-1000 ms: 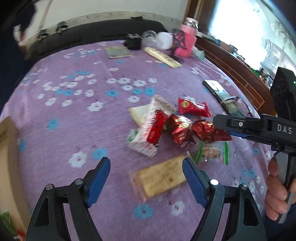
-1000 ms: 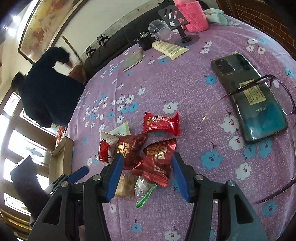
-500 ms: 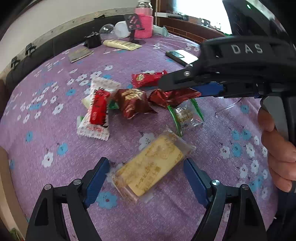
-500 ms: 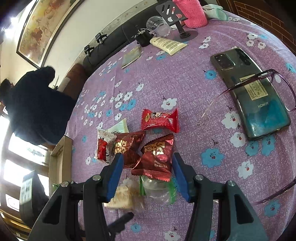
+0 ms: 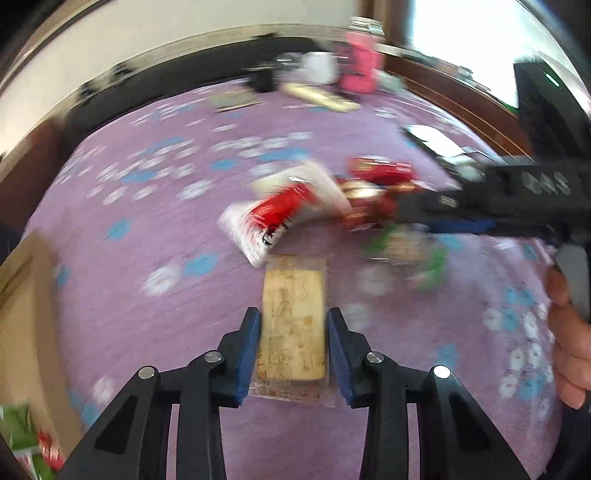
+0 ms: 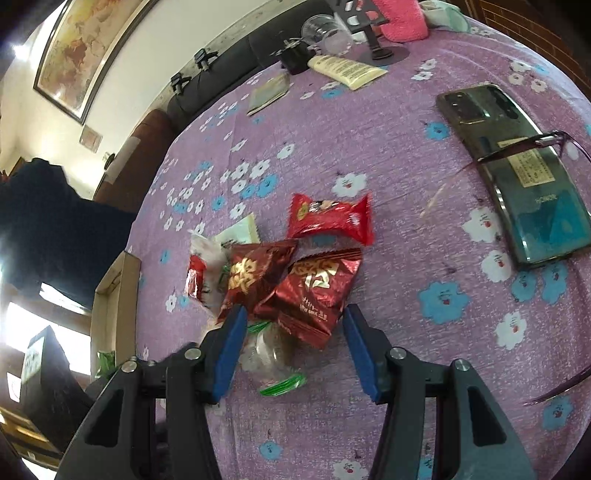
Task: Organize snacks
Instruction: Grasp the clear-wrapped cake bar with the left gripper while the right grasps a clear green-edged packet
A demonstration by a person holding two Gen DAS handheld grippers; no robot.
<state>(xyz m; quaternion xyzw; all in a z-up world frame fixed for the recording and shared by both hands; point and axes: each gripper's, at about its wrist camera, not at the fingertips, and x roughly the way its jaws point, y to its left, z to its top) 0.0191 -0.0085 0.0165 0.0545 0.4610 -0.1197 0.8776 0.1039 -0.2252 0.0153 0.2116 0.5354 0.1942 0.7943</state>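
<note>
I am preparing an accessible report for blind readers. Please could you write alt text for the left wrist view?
The left tool has just closed its blue pads on a tan biscuit packet lying on a purple flowered cloth. Behind it, blurred, lie red and white snack packets; the right tool reaches in from the right.

A purple cloth with white and blue flowers (image 6: 369, 140) covers the surface ahead of the fingers. Beyond its far edge runs a dark padded sofa back (image 6: 221, 70) against a pale wall (image 6: 177, 40), where 1 large framed painting (image 6: 85, 48) and 1 small framed picture (image 6: 90, 138) hang up to the fingers' left. Bright window light (image 5: 461, 33) glares far ahead to the right, over brown wooden panelling (image 5: 461, 99).
</note>
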